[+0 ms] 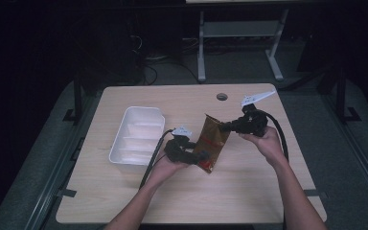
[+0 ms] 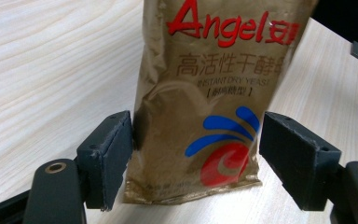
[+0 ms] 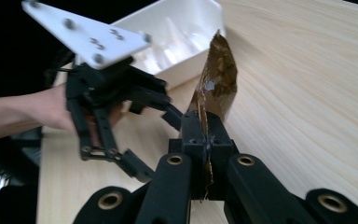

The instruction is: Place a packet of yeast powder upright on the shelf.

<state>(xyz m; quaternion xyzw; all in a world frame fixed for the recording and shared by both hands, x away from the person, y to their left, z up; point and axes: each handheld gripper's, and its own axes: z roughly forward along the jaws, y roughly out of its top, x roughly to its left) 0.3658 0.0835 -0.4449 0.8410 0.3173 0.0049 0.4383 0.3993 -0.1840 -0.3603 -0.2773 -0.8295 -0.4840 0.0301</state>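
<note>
- The pouch [image 1: 212,143], a brown bag of instant dry yeast, is held up over the middle of the table [image 1: 124,201], just right of the tray [image 1: 120,153], tilted with its top leaning away from the person.
- The right gripper [image 1: 230,126] is clamped flat on the pouch's thin upper edge; in the right gripper view its jaws meet tight on the seam [image 3: 207,154]. Pinching the seam likely keeps the pouch hanging steady while the other hand takes it.
- The left gripper [image 1: 202,155] stands apart at the pouch's lower end. In the left gripper view its jaws straddle the pouch [image 2: 205,121], the left one touching the side and the right one just off it. It looks ready to close on the fuller bottom part, which would give a firmer hold than the seam.
- The pouch looks sealed at the bottom; its contents are hidden, though the lower part bulges as if full.
- The tray, white with ridged compartments, sits left of centre and looks empty.
- A small round hole [image 1: 222,97] lies near the table's far edge.
</note>
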